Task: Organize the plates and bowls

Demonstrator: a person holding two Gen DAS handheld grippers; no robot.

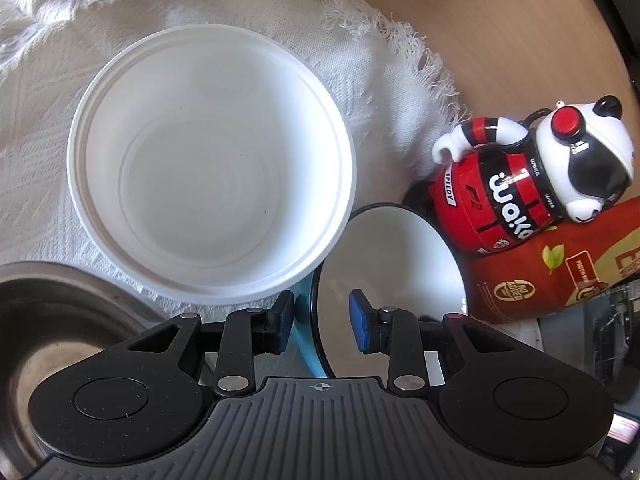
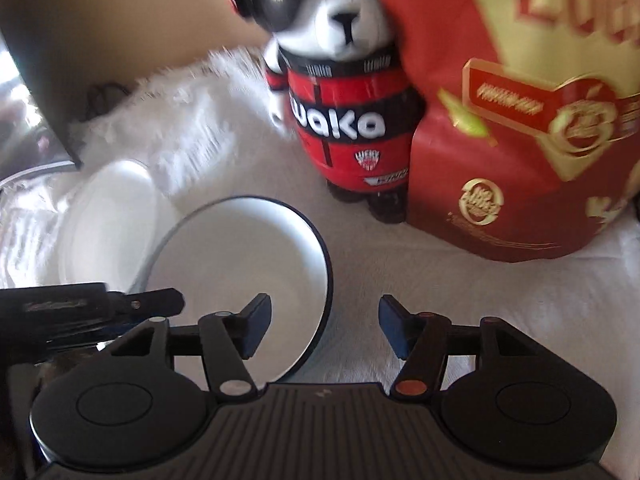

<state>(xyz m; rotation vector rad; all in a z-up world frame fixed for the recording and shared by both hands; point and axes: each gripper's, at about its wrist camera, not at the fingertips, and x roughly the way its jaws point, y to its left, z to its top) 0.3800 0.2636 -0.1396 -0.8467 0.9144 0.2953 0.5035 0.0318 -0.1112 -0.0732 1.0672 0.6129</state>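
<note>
A large white plastic bowl [image 1: 208, 164] sits on a white cloth; it also shows in the right wrist view [image 2: 108, 220]. A smaller bowl, white inside with a dark rim and blue outside [image 1: 388, 276], is beside it on the right and shows in the right wrist view [image 2: 240, 264]. My left gripper [image 1: 320, 320] is open, its jaws straddling the small bowl's near-left rim. My right gripper [image 2: 324, 326] is open, its left finger over the bowl's inside and its right finger outside the rim. The left gripper shows at the left of the right wrist view [image 2: 100, 304].
A panda-shaped red and black bottle [image 1: 520, 184] [image 2: 344, 100] and a red snack bag [image 1: 560, 268] [image 2: 520, 120] stand right behind the small bowl. A steel pan [image 1: 48, 340] lies at the lower left. The fringed cloth [image 1: 360, 40] ends on a wooden table [image 1: 500, 20].
</note>
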